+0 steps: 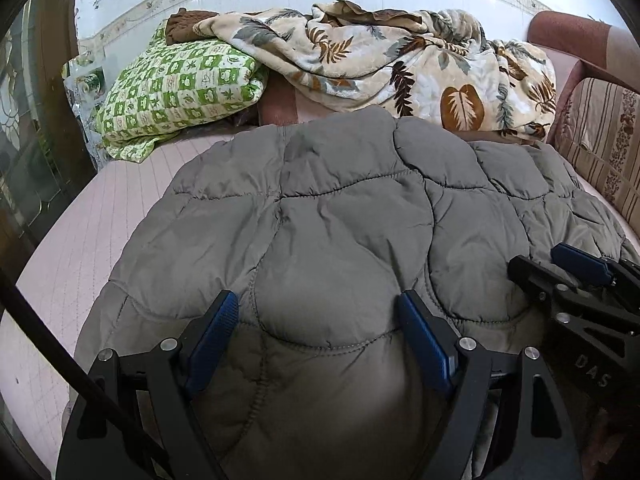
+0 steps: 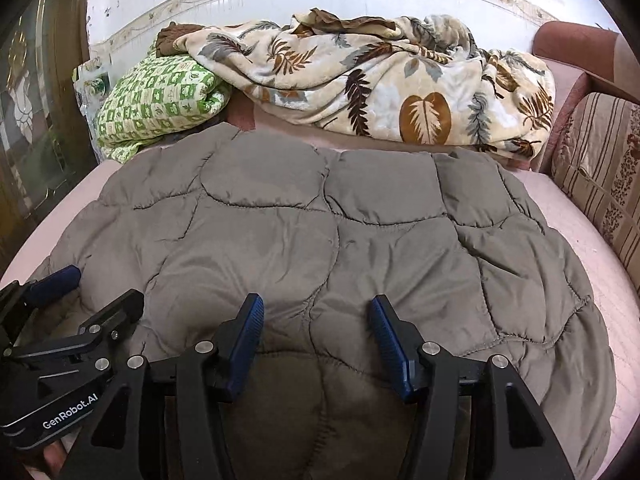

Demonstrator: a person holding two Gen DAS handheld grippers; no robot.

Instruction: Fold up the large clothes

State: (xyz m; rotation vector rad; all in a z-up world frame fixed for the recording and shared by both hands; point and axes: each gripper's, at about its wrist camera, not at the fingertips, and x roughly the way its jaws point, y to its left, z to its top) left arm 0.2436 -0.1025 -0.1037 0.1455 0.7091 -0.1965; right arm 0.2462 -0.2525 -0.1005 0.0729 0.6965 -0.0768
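Jacket: one big grey quilted puffer was spread flat on the pink bed, its long axis run side to side across both views; which end was collar or hem couldn't be told.
Texture: puffy padded panels were seen, with curved stitch lines and a matte, slightly crinkled shell.
Left gripper: fingers were held wide apart over the near edge, nothing pinched.
Right gripper: fingers were parted a bit less, over the fabric, nothing gripped.
Background: one fleecy leaf-print blanket was bunched at the back, one green checked quilt folded beside it, one striped cushion at the right.
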